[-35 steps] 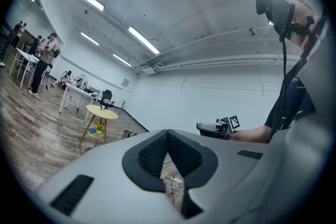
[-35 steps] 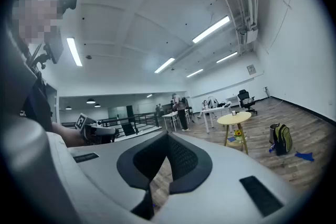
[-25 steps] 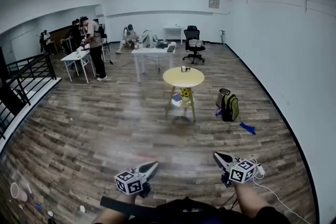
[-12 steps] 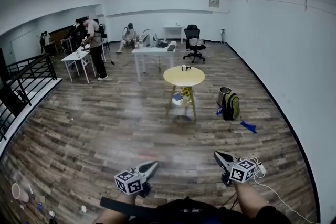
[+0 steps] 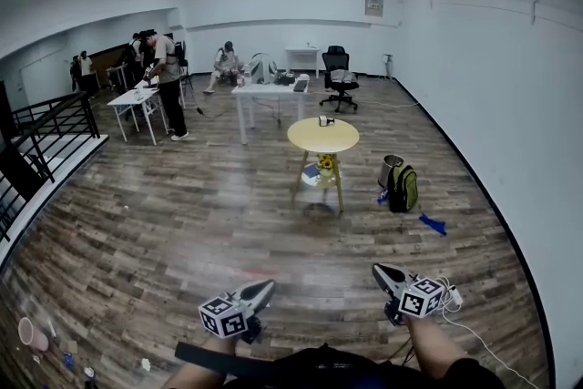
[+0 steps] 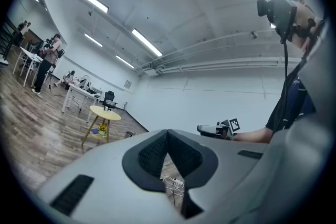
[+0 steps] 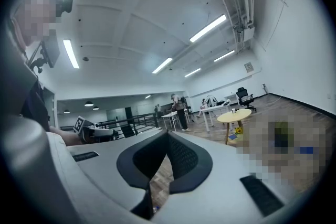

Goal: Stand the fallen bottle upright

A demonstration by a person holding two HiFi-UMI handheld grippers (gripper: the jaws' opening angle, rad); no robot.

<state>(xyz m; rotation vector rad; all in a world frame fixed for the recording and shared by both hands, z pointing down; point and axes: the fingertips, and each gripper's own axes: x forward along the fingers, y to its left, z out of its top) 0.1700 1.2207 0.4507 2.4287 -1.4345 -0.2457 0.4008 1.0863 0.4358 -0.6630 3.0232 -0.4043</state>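
I cannot make out a fallen bottle in any view. A small object, too small to identify, stands on a round yellow table across the wooden floor; that table also shows in both gripper views. My left gripper and right gripper are held level at the bottom of the head view, far from the table. Both are shut with nothing between the jaws. The left gripper's jaws meet at a point, and so do the right gripper's.
A green backpack and a blue scrap lie right of the table. Behind it are a white desk, an office chair and several people. A black railing runs along the left. A white cable trails by my right arm.
The round table has drifted slightly right and down in the head view. Both grippers keep the same pose and stay shut.
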